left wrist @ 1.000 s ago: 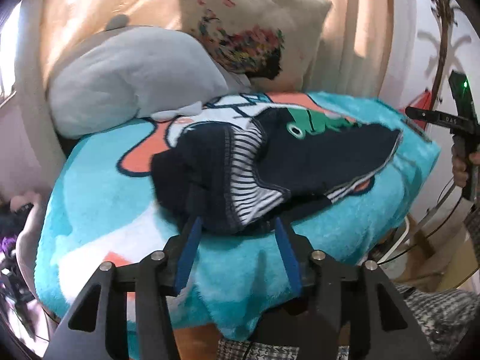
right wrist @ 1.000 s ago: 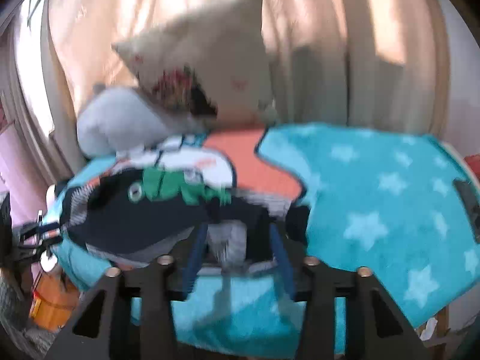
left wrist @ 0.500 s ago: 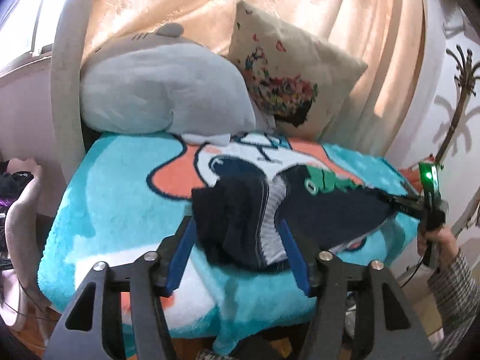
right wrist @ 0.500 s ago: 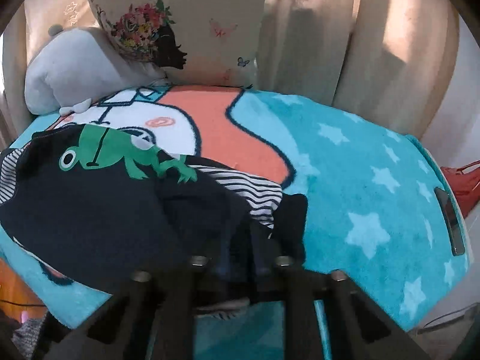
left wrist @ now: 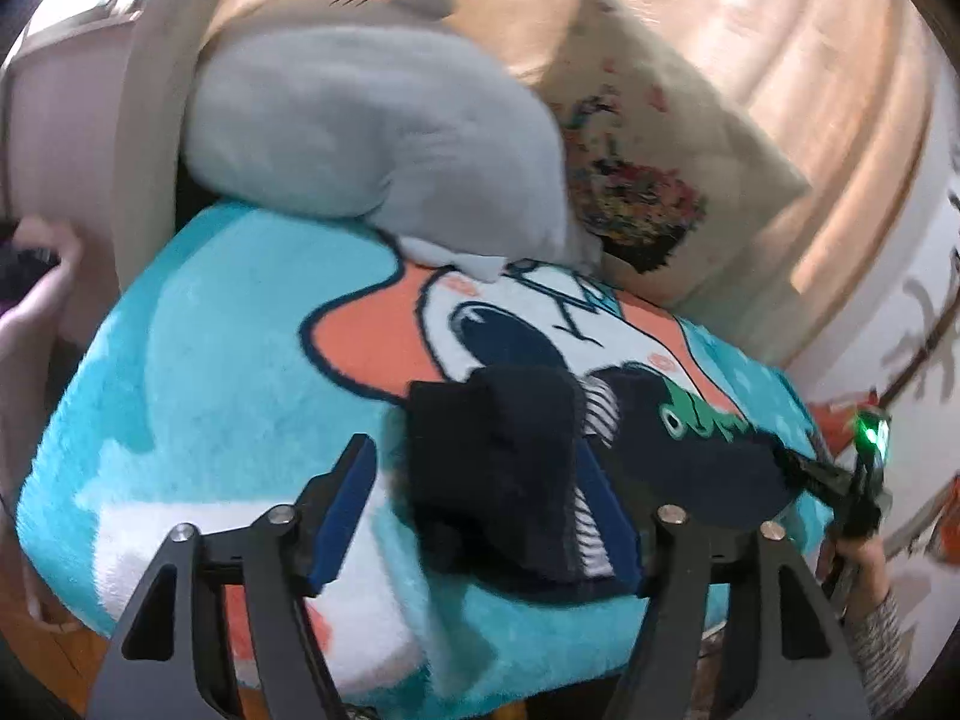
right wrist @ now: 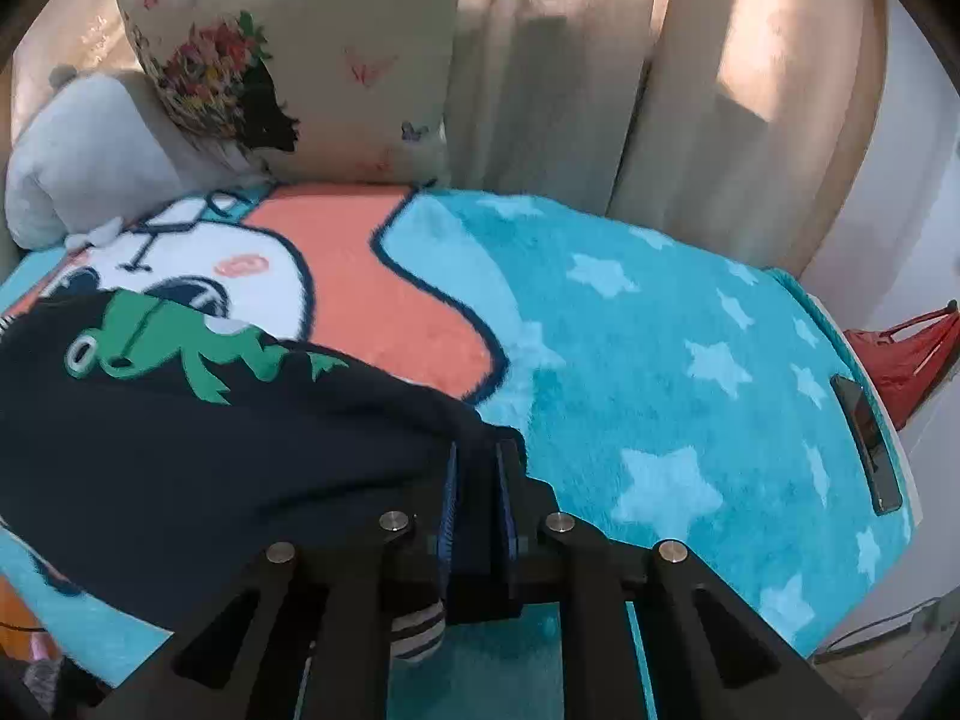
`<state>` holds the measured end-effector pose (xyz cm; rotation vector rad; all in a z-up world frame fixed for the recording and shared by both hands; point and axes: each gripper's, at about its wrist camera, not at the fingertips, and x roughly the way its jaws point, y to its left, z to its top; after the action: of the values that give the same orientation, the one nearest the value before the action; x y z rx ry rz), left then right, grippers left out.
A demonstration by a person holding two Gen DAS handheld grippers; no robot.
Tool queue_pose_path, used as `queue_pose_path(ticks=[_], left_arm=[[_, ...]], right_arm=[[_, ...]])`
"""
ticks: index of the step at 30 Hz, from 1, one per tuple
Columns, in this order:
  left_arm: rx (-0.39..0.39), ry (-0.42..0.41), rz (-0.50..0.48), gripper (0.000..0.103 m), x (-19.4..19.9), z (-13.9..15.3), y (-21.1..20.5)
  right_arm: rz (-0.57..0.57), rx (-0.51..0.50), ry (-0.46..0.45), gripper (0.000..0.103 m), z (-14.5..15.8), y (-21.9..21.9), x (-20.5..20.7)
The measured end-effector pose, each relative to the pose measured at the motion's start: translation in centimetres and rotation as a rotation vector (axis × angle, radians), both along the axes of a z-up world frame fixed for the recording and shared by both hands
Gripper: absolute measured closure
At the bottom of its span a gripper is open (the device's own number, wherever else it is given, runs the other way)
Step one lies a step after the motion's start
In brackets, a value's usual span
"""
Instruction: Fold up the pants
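Note:
Dark navy pants [left wrist: 498,468] with a striped lining and a green frog print [right wrist: 156,342] lie across a turquoise blanket [left wrist: 210,372]. My left gripper [left wrist: 474,510] is over the bunched end, its jaws opening wide. The cloth lies between the fingers; the right pad touches it and the left pad stands clear. At the other end my right gripper [right wrist: 477,474] pinches dark cloth between its blue pads, though its jaws are easing open slightly. A striped cuff [right wrist: 417,630] hangs below it. The left wrist view shows that right gripper [left wrist: 804,471] at the far right, held by a hand [left wrist: 861,552].
A grey plush cushion [left wrist: 372,138] and a floral pillow [right wrist: 288,60] lean against the curtains [right wrist: 600,60] at the back. A dark flat phone-like thing [right wrist: 867,444] lies at the blanket's [right wrist: 660,360] right edge, with red fabric [right wrist: 906,354] beyond it.
My left gripper's jaws have spread wider and its view has rolled and shifted left. The right gripper has shut on the pants' end and drawn that end out to the right.

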<state>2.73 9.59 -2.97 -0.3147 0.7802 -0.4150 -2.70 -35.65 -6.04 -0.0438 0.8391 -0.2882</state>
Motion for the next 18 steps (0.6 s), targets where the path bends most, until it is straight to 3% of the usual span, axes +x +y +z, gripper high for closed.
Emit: queue_pose_path(ticks=[3,5,7,10,13,14,15,16,18], left_arm=[[-0.045,0.025,0.012,0.025,1.3,-0.7,0.8],[-0.084,0.038,-0.007,0.016,2.2,-1.1,0.9],[-0.109,0.057,-0.049,0.014,3.3,-1.8,0.1],[-0.076,0.086,-0.132,0.014,4.4,-2.9,-2.2],[0.018,0.114,-0.179,0.014,4.5,-3.8,-5.1],[0.068,0.102,-0.179,0.024,4.3,-3.8,-6.0],[0.14,0.082,-0.166,0.044,4.0,-3.8,-6.9],[0.166,0.078,-0.163,0.053,3.9,-3.9,-7.2],[0.158,0.081,-0.156,0.063,3.9,-3.8,-7.3]], right_arm=[[-0.022,0.025,-0.04,0.059,0.8,-0.5,-0.6],[-0.021,0.096,-0.106,0.029,1.8,-1.2,-1.5],[-0.018,0.163,-0.147,0.021,2.3,-2.0,-1.9],[-0.005,0.244,-0.129,0.021,1.5,-2.6,-1.1],[0.013,0.302,-0.091,0.021,-0.1,-2.8,0.5],[0.02,0.326,-0.08,0.021,-0.5,-2.7,0.8],[0.03,0.346,-0.068,0.021,-0.9,-2.6,1.2],[0.036,0.348,-0.054,0.023,-1.3,-2.3,1.6],[0.045,0.293,-0.037,0.054,-1.6,-1.3,1.9]])
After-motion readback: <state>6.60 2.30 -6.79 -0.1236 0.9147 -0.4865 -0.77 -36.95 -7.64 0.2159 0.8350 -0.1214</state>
